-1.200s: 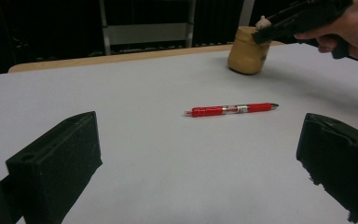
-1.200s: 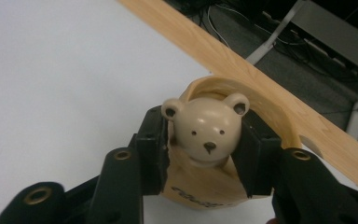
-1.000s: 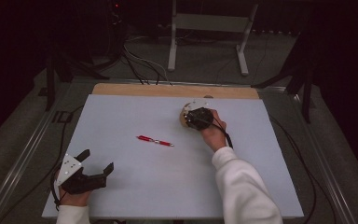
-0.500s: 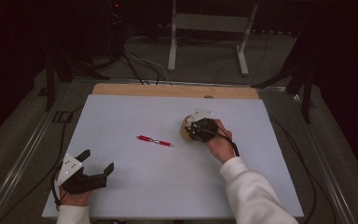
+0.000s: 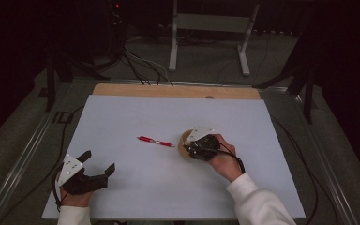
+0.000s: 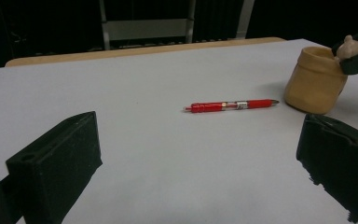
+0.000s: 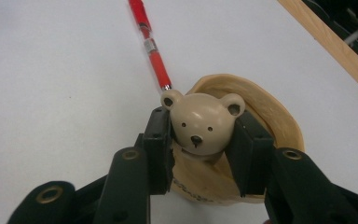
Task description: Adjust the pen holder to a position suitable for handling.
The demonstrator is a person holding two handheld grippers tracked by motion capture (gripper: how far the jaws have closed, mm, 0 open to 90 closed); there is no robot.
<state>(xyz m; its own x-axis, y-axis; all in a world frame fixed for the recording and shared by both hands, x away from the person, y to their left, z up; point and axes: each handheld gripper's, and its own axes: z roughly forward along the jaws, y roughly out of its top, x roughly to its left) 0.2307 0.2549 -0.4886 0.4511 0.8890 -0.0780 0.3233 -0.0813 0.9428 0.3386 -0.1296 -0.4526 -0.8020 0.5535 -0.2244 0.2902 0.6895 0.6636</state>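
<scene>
High view: a light grey table [image 5: 136, 117] is seen with a wooden strip [image 5: 168, 90] along its far edge, and two hand-held grippers are worked over it. The right gripper [image 5: 198, 146] is held right of the table's middle, its jaws clamped on a tan bear-head cup [image 5: 185, 142] that stands on the table surface. In the right gripper view the two black jaws are pressed against either side of the small bear head [image 7: 201, 123] on the cup's rim, and the cup's wide beige mouth [image 7: 265, 109] is seen behind and below the head. A red pen [image 5: 156, 141] is laid flat on the table just to the left of the cup, its tip close to the cup's side; whether pen and cup touch cannot be told. The left gripper [image 5: 97, 165] is held near the front left corner of the table, well apart from pen and cup, with its jaws spread wide and nothing between them. In the left gripper view the pen [image 6: 231, 106] is seen lying across the middle of the table, and the cup [image 6: 314, 80] stands at the right with the other gripper's black jaw on its rim
</scene>
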